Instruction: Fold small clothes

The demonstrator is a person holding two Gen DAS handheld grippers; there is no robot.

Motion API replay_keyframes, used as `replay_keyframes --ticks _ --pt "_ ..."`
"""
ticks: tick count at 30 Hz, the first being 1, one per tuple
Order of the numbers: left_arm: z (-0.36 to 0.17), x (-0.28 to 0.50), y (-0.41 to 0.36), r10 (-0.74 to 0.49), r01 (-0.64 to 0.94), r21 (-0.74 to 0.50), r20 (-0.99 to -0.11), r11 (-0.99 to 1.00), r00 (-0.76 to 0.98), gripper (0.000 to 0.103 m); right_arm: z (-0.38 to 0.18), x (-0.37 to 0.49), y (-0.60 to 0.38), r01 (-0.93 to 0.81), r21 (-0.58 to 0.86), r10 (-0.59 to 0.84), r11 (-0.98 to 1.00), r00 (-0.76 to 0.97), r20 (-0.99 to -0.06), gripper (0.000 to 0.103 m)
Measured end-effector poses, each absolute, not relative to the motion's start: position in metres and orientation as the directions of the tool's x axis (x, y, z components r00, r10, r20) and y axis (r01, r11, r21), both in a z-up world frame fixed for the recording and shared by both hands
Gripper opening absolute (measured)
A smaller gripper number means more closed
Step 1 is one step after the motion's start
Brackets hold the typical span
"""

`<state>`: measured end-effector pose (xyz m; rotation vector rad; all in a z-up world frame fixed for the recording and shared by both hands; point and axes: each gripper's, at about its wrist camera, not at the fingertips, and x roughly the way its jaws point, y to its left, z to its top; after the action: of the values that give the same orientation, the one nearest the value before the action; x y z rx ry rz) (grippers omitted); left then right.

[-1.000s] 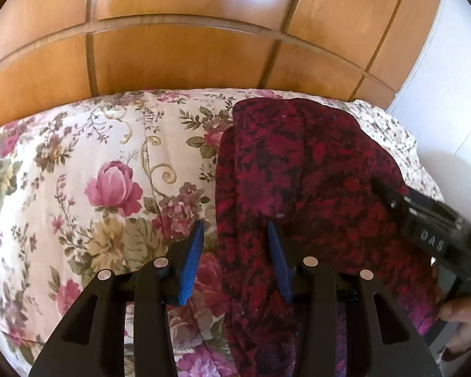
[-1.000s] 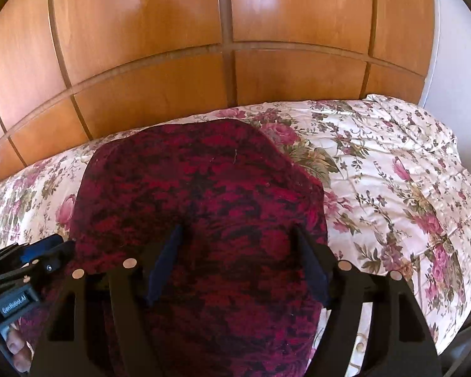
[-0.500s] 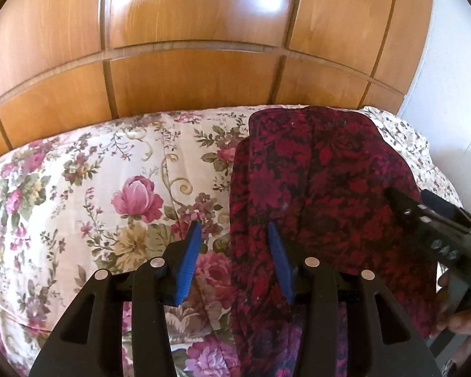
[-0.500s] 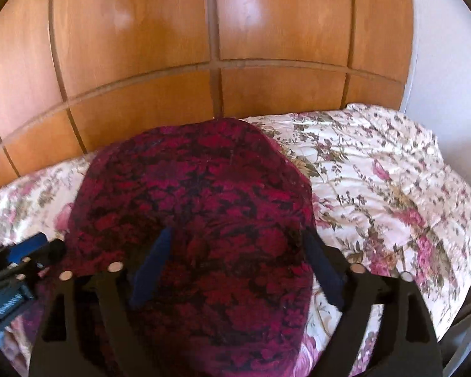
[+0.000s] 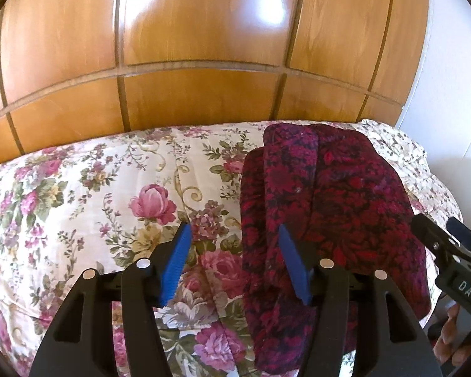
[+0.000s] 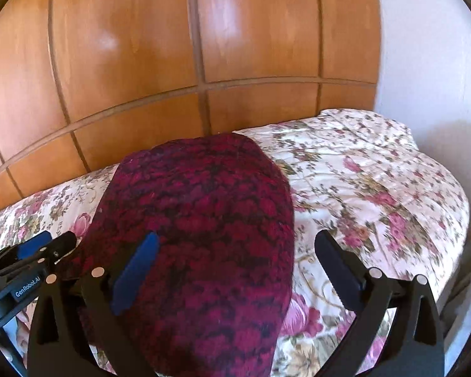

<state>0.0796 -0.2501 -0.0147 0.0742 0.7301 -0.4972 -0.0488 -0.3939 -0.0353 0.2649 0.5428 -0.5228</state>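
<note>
Left wrist view: folded garment (image 5: 329, 207) on bed (image 5: 78, 194); left gripper (image 5: 235, 251) and right gripper (image 6: 235, 251) just opening, holding nothing.

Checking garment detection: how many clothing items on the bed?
1. A dark red patterned garment, folded, lies on the floral bedspread between the left gripper and right gripper. Others could be out of frame.

The right gripper (image 6: 235, 245), fingers just opened wide and holding nothing, hovers over the folded crimson garment (image 6: 201, 220) on the floral bedspread (image 6: 376, 172).
</note>
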Motion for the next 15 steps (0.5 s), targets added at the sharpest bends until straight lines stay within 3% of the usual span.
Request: replay_keyframes --ticks 3,8,11,15 --pt "-0.01 0.071 -0.243 -0.407 0.454 -0.101 -0.64 0.885 0.651 0.072 -0.034 -0.061 -0.382 0.57 0.096 -0.436 0.816 0.717 -0.544 0.101" --pt "-0.003 0.055 -0.23 -0.395 0.441 -0.083 -0.614 0.894 0.684 0.072 -0.038 -0.08 -0.362 0.608 0.107 -0.462 0.787 0.695 -0.551 0.101" --pt "-0.002 0.044 -0.223 -0.382 0.43 -0.071 -0.606 0.9 0.698 0.08 -0.041 -0.088 -0.354 0.62 0.099 -0.475 0.778 0.684 -0.553 0.101" --pt "-0.005 0.03 -0.214 -0.368 0.426 -0.048 -0.599 0.903 0.711 0.081 -0.044 -0.096 -0.349 0.64 0.074 -0.502 0.765 0.665 -0.554 0.101"
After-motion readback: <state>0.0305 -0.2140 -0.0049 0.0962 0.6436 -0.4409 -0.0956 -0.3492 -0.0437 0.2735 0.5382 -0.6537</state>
